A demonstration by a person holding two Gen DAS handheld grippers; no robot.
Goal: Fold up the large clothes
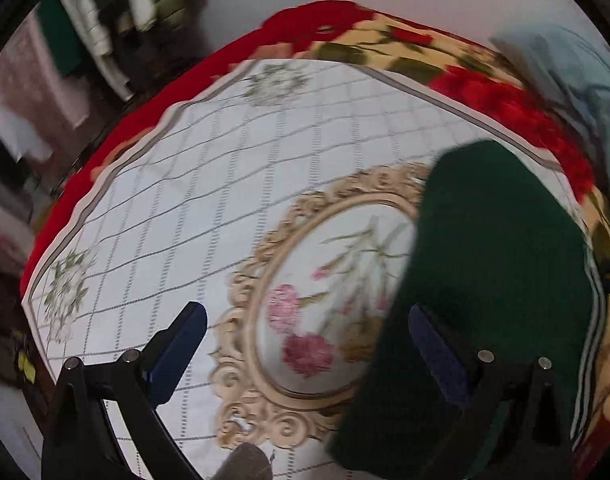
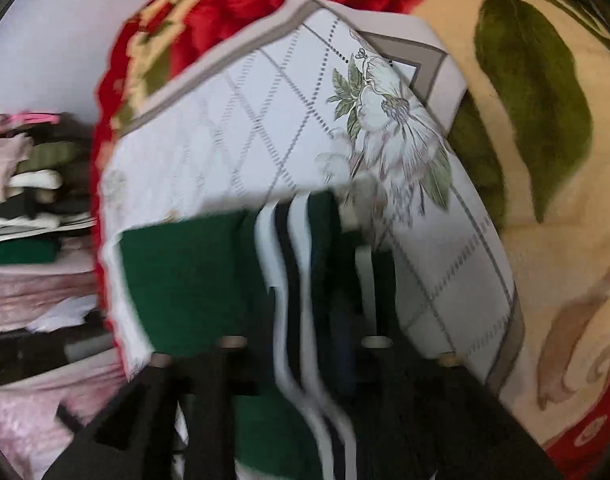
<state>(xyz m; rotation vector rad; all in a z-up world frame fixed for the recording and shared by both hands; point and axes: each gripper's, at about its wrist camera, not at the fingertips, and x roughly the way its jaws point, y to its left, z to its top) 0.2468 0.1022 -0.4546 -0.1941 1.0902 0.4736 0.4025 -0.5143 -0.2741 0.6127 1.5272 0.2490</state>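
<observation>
A dark green garment [image 1: 489, 264] with white and dark stripes along its edge lies on the right part of a white quilted cloth [image 1: 209, 184] that bears a gold-framed flower medallion. My left gripper [image 1: 305, 310] hovers above the medallion, blue pads wide apart and nothing between them; its right finger [image 1: 437, 344] hangs over the garment. In the blurred right wrist view the green garment [image 2: 185, 272] and its striped edge [image 2: 293, 264] drape across my right gripper [image 2: 305, 272]. The cloth hides the fingertips, so whether the pads press on it does not show.
Under the white cloth [image 2: 265, 112] lies a red and cream blanket with big roses [image 1: 385, 40] and green leaves [image 2: 533, 100]. Stacks of folded clothes [image 2: 29, 200] stand beyond the left edge [image 1: 117, 20]. A light blue fabric [image 1: 565, 72] sits at the far right.
</observation>
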